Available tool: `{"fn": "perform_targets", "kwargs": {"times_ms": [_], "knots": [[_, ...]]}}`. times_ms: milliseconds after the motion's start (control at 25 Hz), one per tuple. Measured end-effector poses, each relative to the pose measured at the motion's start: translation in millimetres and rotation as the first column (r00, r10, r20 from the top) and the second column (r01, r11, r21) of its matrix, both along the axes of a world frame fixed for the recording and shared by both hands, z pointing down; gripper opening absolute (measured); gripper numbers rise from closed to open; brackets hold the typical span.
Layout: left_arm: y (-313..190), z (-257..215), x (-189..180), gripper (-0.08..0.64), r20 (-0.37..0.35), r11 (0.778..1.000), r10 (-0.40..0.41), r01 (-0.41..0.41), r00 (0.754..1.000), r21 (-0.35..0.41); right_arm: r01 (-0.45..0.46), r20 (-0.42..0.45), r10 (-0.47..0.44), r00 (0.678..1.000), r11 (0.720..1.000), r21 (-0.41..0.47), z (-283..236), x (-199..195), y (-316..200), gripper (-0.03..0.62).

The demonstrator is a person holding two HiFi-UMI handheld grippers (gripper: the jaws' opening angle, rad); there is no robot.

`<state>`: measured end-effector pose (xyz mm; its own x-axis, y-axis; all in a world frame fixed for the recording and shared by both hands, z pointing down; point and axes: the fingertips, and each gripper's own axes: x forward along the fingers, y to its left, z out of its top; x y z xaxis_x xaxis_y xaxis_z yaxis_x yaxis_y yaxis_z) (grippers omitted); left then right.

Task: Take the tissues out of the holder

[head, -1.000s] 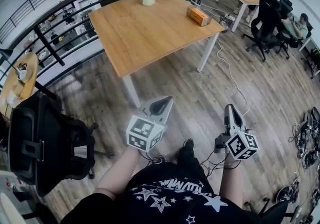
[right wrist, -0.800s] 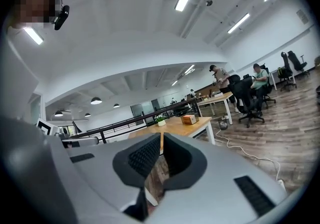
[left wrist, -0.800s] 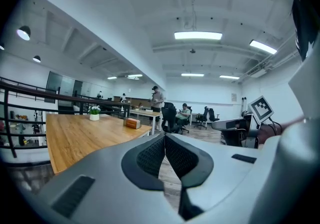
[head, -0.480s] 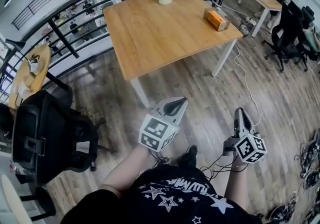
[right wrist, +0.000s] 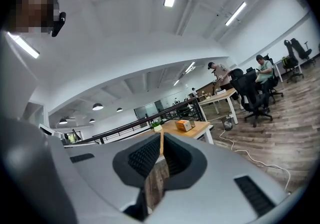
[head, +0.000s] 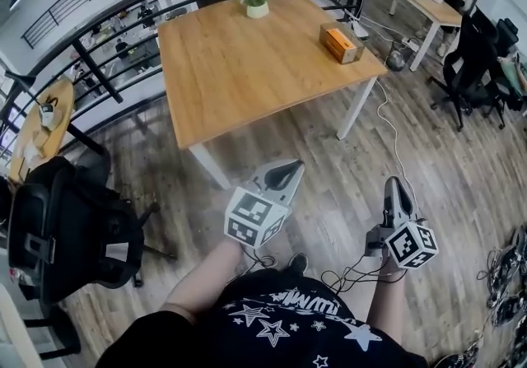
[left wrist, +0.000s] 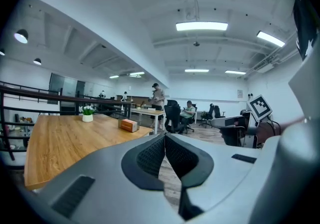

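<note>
Brought nearer to the tissue holder (head: 341, 44) since a second ago, both grippers together, but still well apart from it. Lies flat on the tabletop (head: 239, 70), close to the far right corner: an orange box, small in all views. Too small to tell whether a tissue sticks out of its top.

Beyond the holder to the left, at the far edge, a potted plant (head: 257, 2); nothing else near the holder. Below the holder's corner, a white cable (head: 387, 123) running over the floor (head: 313, 144).

On the near side of the holder, short of the tabletop edge and above the floor: left gripper (head: 288, 167) and right gripper (head: 394, 185). Fingers (left wrist: 151, 156) of both pressed together, with nothing between them.

Judged as the approach step, with nothing yet taken out. To do it well:
- Walk on until the holder is in easy reach, stepping clear of the cable.
- Open the fingers of one gripper before arriving, not above the box.
- Hold the holder down with the other gripper; probably light, so likely to lift or slide with the tissue.
- Pinch only the top tissue at the opening and pull straight up, slowly, to avoid tearing.
</note>
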<state>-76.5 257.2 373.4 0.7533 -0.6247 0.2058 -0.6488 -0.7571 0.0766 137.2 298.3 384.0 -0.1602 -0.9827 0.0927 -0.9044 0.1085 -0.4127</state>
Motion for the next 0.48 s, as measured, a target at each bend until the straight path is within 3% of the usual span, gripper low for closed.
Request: {"fn": "perform_targets", "kwargs": {"times_ms": [320,480], "knots": [[-17,0,50,0.014,0.014,0.999,-0.038,0.038,0.999,0.014,0.035,0.002,-0.035,0.999,0.999,0.011,-1,57,-26,0.028],[-15,10,55,0.014,0.032,0.999,-0.033,0.033,0.999,-0.006,0.050,-0.008,-0.050,0.999,0.999,-0.001,6,60,-32,0.028]]}}
